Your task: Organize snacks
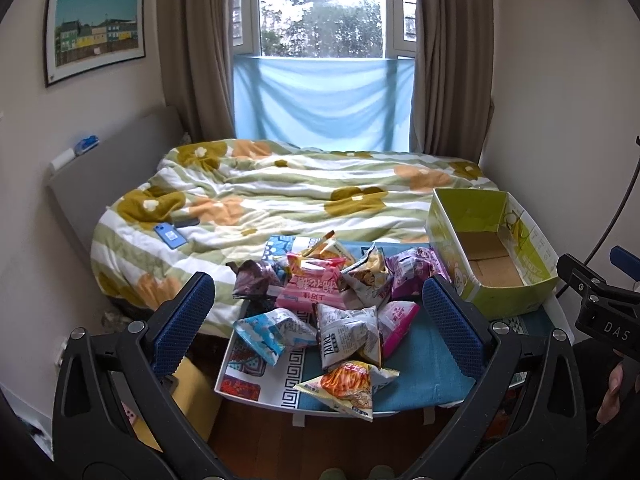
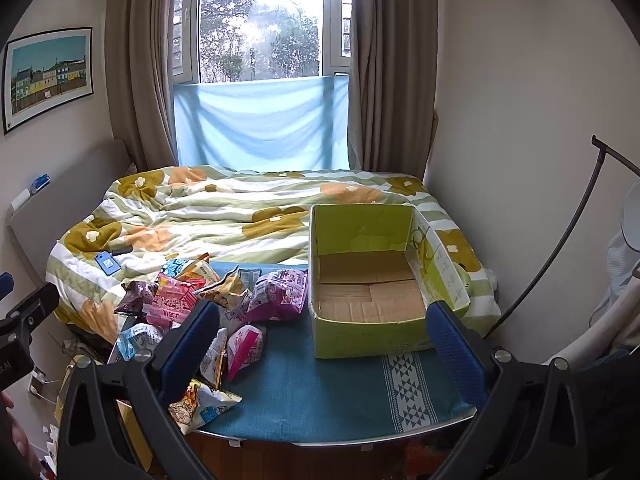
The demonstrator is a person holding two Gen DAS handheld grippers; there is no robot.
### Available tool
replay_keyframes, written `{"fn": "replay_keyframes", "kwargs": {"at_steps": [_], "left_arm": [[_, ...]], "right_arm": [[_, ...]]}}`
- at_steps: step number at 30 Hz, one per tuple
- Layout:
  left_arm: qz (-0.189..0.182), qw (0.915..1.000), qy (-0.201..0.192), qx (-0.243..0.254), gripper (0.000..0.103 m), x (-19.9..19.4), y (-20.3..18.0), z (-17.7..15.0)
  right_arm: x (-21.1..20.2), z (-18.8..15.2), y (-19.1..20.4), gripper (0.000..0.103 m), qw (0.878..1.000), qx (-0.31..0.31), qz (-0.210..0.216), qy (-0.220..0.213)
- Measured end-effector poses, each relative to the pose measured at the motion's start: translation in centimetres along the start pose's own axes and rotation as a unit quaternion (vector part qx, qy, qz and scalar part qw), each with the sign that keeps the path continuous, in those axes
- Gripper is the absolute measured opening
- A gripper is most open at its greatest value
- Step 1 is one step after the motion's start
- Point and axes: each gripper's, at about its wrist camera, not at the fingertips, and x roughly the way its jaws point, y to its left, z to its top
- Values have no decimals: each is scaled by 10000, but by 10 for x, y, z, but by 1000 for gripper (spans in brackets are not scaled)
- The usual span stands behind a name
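With both the left gripper [image 1: 318,312] and right gripper [image 2: 324,344] held jaws apart and empty, the snack packets [image 1: 320,300] lay heaped left of the empty green box [image 2: 368,280], likely light, puffy, slippery and best pinched at a crimped edge.

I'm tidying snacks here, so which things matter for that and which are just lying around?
For the job:
snack packets
green cardboard box
left gripper
right gripper

Lying about:
blue phone
floral duvet
framed picture

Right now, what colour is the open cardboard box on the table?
The box is lime green outside, plain brown cardboard inside on its floor; the right wrist view shows it best.
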Motion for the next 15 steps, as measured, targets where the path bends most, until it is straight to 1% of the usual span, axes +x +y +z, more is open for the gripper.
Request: {"fn": "replay_keyframes", "kwargs": {"at_steps": [15], "left_arm": [[68,10000,9,31,103,2,1,0]], "right_arm": [[0,0,-1,103,10000,1,6,14]]}}
